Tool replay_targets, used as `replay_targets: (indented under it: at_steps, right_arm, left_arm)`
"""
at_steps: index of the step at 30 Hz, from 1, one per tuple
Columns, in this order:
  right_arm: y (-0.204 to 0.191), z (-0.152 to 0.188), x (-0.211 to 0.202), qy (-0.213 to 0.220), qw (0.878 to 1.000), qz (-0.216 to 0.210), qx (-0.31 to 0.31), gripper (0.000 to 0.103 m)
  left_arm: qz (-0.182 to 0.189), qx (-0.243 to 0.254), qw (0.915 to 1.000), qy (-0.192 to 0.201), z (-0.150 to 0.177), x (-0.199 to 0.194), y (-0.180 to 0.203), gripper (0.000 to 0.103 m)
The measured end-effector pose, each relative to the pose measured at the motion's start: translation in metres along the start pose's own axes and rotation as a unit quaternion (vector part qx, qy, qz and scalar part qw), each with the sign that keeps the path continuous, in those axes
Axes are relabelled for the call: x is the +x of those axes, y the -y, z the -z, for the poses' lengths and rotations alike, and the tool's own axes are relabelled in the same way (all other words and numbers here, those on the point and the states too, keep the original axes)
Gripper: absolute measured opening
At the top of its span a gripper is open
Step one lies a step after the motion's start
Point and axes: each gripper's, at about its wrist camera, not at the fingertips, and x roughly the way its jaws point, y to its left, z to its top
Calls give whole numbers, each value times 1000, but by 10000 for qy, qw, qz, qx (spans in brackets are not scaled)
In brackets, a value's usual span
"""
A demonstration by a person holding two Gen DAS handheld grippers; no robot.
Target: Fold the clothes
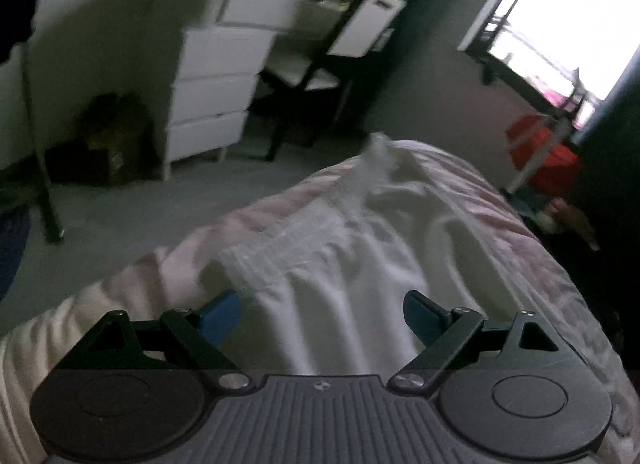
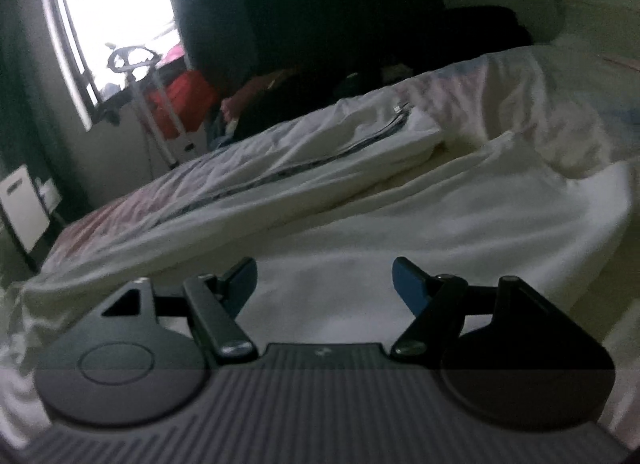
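Left wrist view: the left gripper (image 1: 320, 318) hovers above a white garment (image 1: 340, 264) spread on the bed (image 1: 520, 223). Both blue fingers (image 1: 222, 320) stand wide apart and nothing is between them; the gripper is released. The garment lies just ahead of and below the fingertips. It shows a gathered, smocked band (image 1: 280, 240) across its width, with loose pleats running down toward the camera and a narrow end (image 1: 378, 147) reaching the far edge of the bed. Judged from the deep soft folds, the fabric is light, limp and non-fragile; it will sag and drape when lifted and may slip from a shallow pinch. The gathered band is thicker, so it is the likely firmer place to take hold, at its 2 ends.

Right wrist view: the right gripper (image 2: 324, 284) is also released, fingers (image 2: 408, 284) spread and empty. White cloth (image 2: 400, 223) lies directly beneath and ahead of it; whether this is the same garment cannot be told. Beyond it lies a long white folded piece (image 2: 280, 167) with a dark zip line (image 2: 320, 161), resting on the pink-patterned bedcover (image 2: 520, 83).
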Motion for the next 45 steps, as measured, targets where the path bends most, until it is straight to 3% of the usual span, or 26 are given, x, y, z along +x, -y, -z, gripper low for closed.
replay_targets:
  at_steps: [5,8,10,12,18,21,22,25,32,39,42,45]
  right_arm:
    - [11,-4,0,-6,9995,112,308,76]
    - [11,-3,4,-73,9994,140,296,76]
    - [9,-2,5,-96,9996,152,228,76]
    - [5,0,6,-106,9997,159,120,76]
    - [-2,3,5,-101,9997,191,-95,76]
    - [-3,4,6,-106,9997,199,-129,76]
    - [-2,4,6,-108,9996,210,-144,76]
    - [-2,4,7,-135,9996,211,-120,76]
    - [6,0,6,-169,9995,247,28,76]
    - [50,-19,0,-473,9963,185,686,76]
    - [68,-30,-12,-331,9941,121,1030,76]
    - [91,-44,-24,-121,9916,85,1285,76]
  left_arm:
    - [-409,-405,9965,-602,1,24,-23,89]
    - [-141,-864,9921,-903,4,37,-37,89]
    - [29,-895,9927,-803,4,36,-37,88]
    - [196,-893,9935,-676,4,35,-36,74]
    - [120,-408,9965,-723,9,46,-23,66]
    - [31,-294,9976,-624,9,47,-21,41]
    - [-31,-281,9979,-579,9,46,-21,28]
    - [42,-346,9986,-403,9,42,-20,21]
    - [376,-450,9981,197,-2,24,-20,17]
    - [448,-915,9948,-11,-11,36,-47,17]
    - [463,-904,9948,-57,-11,37,-53,17]
    - [265,-519,9983,19,-7,37,-44,18]
